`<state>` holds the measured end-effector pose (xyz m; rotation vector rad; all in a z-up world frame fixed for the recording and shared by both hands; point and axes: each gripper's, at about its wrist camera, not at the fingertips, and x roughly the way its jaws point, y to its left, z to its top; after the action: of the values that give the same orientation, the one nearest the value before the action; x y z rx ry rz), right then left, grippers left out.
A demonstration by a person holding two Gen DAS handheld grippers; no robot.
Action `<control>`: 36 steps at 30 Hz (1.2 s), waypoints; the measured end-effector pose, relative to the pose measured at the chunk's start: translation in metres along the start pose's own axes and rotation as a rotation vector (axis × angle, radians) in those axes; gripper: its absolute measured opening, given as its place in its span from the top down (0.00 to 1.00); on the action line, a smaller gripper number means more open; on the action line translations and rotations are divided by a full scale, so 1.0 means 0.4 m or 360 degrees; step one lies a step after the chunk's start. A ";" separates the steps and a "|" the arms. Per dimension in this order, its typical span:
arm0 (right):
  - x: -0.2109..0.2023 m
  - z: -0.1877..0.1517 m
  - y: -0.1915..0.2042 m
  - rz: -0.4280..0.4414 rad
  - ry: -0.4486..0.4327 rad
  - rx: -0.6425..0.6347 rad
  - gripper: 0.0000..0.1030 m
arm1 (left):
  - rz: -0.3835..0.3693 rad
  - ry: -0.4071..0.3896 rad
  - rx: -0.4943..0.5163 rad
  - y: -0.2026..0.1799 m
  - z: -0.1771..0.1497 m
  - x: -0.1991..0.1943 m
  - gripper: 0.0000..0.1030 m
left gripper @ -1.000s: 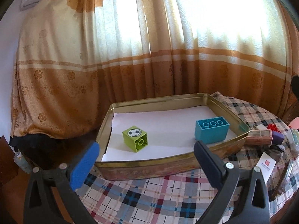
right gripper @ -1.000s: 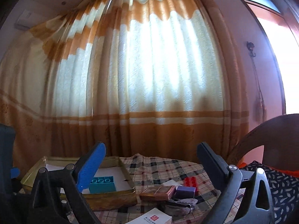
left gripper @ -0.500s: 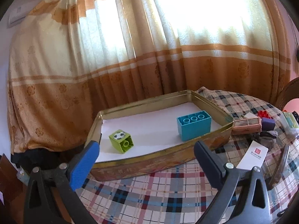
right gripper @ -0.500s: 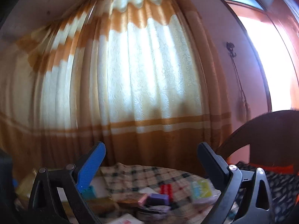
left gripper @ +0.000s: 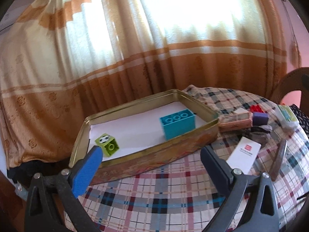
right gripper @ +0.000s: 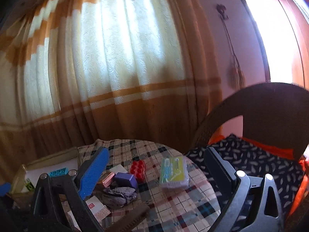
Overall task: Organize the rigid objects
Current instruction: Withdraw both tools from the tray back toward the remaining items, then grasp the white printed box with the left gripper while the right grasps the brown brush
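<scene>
Likely light, stiff and a bit slick, the red brick (right gripper: pixel 138 168) sits outside the tin (left gripper: pixel 146 150) beside the purple block (right gripper: pixel 126 179) — take its flat sides — and both grippers' jaws, left (left gripper: pixel 149 167) and right (right gripper: pixel 157 172), gape wide, empty.
</scene>
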<state>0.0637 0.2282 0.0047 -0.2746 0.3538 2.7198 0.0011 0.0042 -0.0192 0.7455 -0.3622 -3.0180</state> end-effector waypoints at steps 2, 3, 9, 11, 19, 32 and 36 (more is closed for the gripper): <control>0.000 -0.001 -0.007 -0.0003 0.0008 0.0019 0.03 | -0.0016 0.0010 0.0010 -0.003 0.001 0.003 0.00; 0.001 0.000 -0.007 -0.0003 0.0012 0.0020 0.03 | -0.0018 0.0014 0.0009 -0.003 0.002 0.005 0.00; 0.007 -0.003 0.013 0.0055 0.0143 -0.0067 0.03 | -0.0066 0.0041 0.0018 -0.007 0.003 0.012 0.00; 0.006 -0.009 0.022 0.0081 0.0194 -0.0111 0.03 | -0.0071 0.0062 0.0053 -0.020 0.003 0.017 0.00; 0.038 -0.041 0.056 0.0130 0.0446 -0.0215 0.03 | -0.0111 0.0084 0.0101 -0.041 0.002 0.019 0.00; 0.112 -0.133 0.096 0.0219 0.0957 -0.0280 0.28 | -0.0299 0.0224 0.0170 -0.078 -0.006 0.043 0.00; 0.129 -0.146 0.098 0.0212 0.1033 -0.0287 0.28 | -0.0364 0.0279 0.0179 -0.093 -0.013 0.047 0.00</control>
<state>0.0097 0.1946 -0.0549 -1.2317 0.3017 2.7244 -0.0117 0.0378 -0.0408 1.1243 -0.4754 -3.1263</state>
